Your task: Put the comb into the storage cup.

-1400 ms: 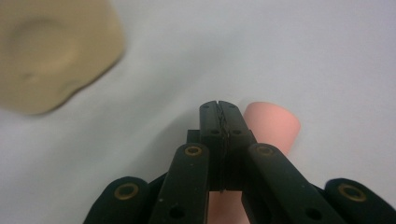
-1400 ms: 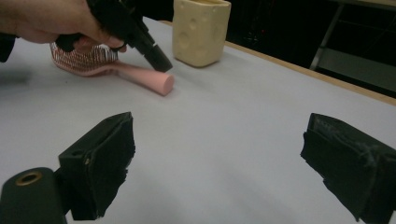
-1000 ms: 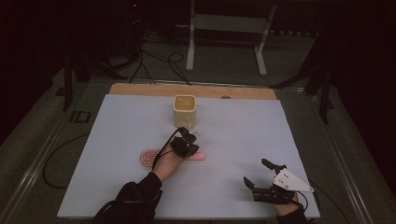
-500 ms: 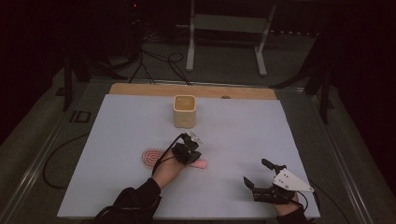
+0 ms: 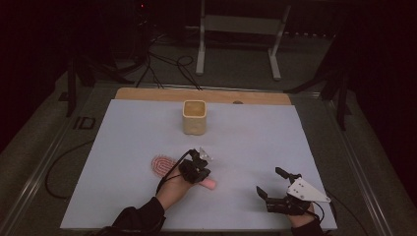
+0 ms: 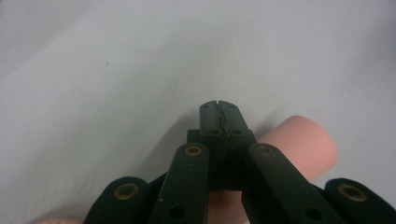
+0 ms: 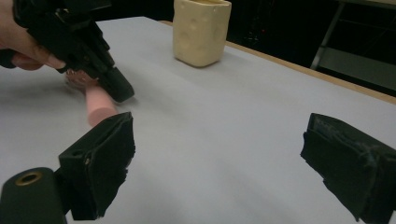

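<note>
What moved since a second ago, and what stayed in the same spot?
The left tongs pulled back toward the person and now sit over the pink brush's handle, jaws shut with nothing between them. The right tongs stayed open in place, and the cream cup and the brush did not visibly move.

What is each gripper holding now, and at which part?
Nothing is held. The left gripper has its jaws shut together just above the pink brush handle, not around it. The right gripper is open and empty.
</note>
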Available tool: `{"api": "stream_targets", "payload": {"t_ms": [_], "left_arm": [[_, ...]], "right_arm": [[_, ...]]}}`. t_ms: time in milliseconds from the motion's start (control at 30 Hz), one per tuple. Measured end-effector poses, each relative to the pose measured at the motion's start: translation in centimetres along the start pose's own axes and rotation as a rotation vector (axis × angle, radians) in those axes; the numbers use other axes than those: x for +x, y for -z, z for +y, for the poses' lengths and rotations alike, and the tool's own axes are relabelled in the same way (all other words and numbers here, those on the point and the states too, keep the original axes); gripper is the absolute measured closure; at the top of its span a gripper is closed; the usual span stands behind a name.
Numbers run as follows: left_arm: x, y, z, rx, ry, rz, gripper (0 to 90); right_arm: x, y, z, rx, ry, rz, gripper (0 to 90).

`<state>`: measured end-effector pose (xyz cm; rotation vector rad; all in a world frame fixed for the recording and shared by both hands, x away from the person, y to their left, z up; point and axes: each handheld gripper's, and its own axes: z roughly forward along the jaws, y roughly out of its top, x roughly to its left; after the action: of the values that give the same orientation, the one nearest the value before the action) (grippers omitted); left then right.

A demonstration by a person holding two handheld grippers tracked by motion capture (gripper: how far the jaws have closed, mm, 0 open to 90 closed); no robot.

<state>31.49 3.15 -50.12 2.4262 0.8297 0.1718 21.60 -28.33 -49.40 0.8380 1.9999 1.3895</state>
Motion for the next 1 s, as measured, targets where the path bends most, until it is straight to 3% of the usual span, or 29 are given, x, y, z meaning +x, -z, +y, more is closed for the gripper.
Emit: {"api": "stream_targets", "payload": {"t_ms": [200,533,700,900,1000], "left_arm": [[-0.1,0.9,-1.2,0.001,0.01,-0.013,89.9],[-0.3,2.1,-3.0,0.036,0.002,-0.002,89.9],[-0.2,3.3,-4.5,0.063,0.003,-0.028,89.9],[0.1,3.9,-5.4,0.076,0.005,-0.021,89.9],[0.6,4.7,-6.2,0.113,-0.002,-0.034,89.9]], "right_arm": [[0.0,0.0,0.0,0.003,-0.001,-0.003,9.2],[0.0,-0.1,0.0,0.0,-0.006,-0.002,9.2],[0.0,0.0,0.0,0.001,-0.002,-0.003,9.3],[0.0,-0.1,0.0,0.006,0.0,-0.002,9.2],[0.0,-0.1,-0.1,0.01,0.002,-0.003,9.2]]}}
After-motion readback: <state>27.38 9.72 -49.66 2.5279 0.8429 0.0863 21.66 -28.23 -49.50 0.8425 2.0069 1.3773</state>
